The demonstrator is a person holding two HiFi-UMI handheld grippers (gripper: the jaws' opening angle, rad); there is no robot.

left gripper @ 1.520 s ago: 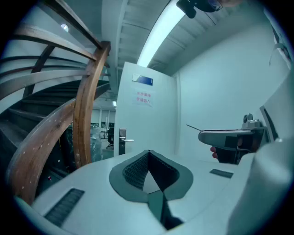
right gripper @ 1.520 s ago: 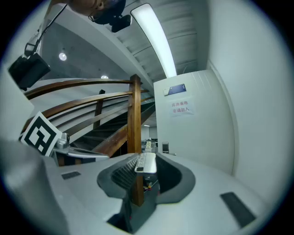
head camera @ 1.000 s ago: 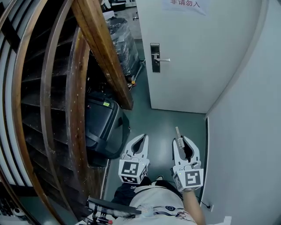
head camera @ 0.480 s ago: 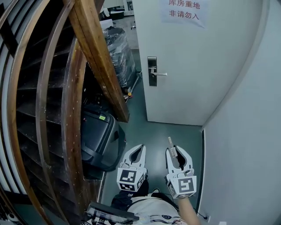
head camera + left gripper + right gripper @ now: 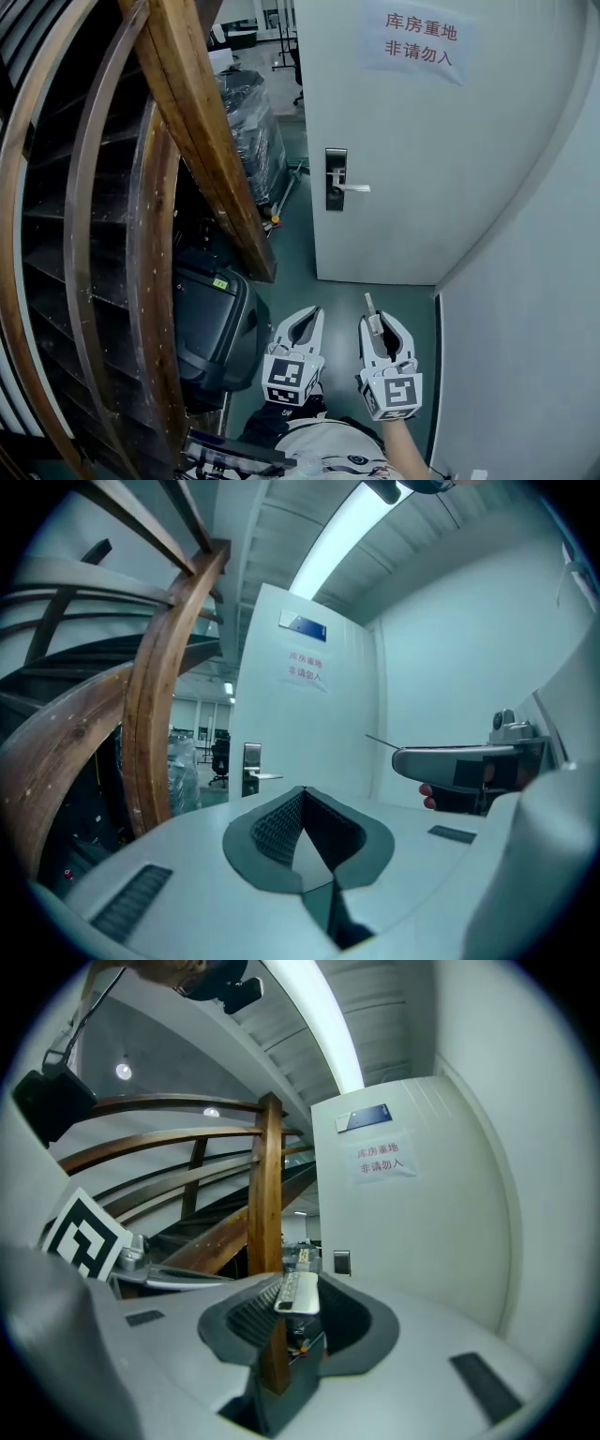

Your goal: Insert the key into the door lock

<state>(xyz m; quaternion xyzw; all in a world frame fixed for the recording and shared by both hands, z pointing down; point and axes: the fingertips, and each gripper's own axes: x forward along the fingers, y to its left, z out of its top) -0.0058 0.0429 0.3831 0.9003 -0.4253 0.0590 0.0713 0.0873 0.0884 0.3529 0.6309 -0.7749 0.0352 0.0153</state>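
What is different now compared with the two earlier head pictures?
The left gripper and the right gripper moved forward, toward the door and its lock. Nothing was taken or released. The right gripper still clamps the key; the left gripper stays shut and empty.

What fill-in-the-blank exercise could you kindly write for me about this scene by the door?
1. The key is gripped in the person's ____ claw.
2. The left claw is shut and holds ____.
3. The sign on the door, above the lock, is printed in ____ characters.
4. The stair railing at the left is made of ____.

Missing words: right; nothing; red; wood.
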